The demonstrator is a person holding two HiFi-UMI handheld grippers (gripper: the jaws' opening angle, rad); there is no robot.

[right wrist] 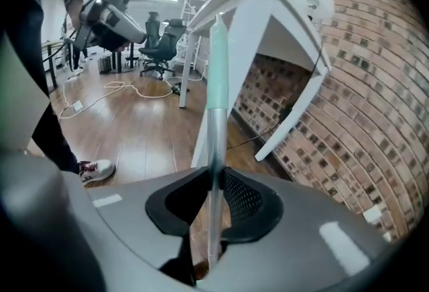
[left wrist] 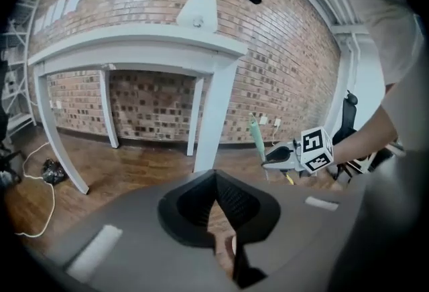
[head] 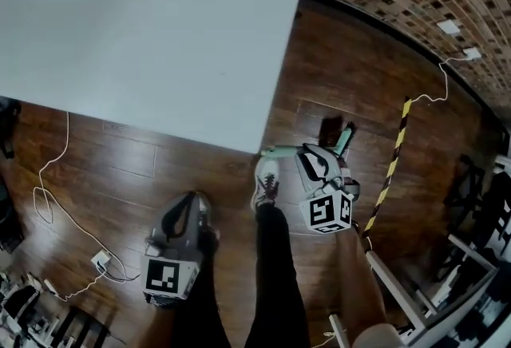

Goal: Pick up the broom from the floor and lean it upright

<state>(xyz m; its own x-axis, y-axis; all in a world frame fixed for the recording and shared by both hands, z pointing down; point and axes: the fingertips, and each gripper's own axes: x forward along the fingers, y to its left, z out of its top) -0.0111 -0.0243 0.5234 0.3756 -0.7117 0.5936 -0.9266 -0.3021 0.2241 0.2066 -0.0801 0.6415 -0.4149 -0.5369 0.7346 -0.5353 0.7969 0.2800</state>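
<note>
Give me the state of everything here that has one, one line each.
broom: handle clamped in the right claw, head out of view
right claw: shut on the broom
left claw: shut, empty
table: standing on its legs
cable: lying loose on the floor

Dim, fisheye-warped views, dark vignetted corners

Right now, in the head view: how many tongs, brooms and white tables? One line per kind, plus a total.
Tongs: 2. The left tongs are shut on nothing; the right tongs grip the broom's shaft.
Broom: 1, off the floor.
White table: 1
Total: 4
</note>
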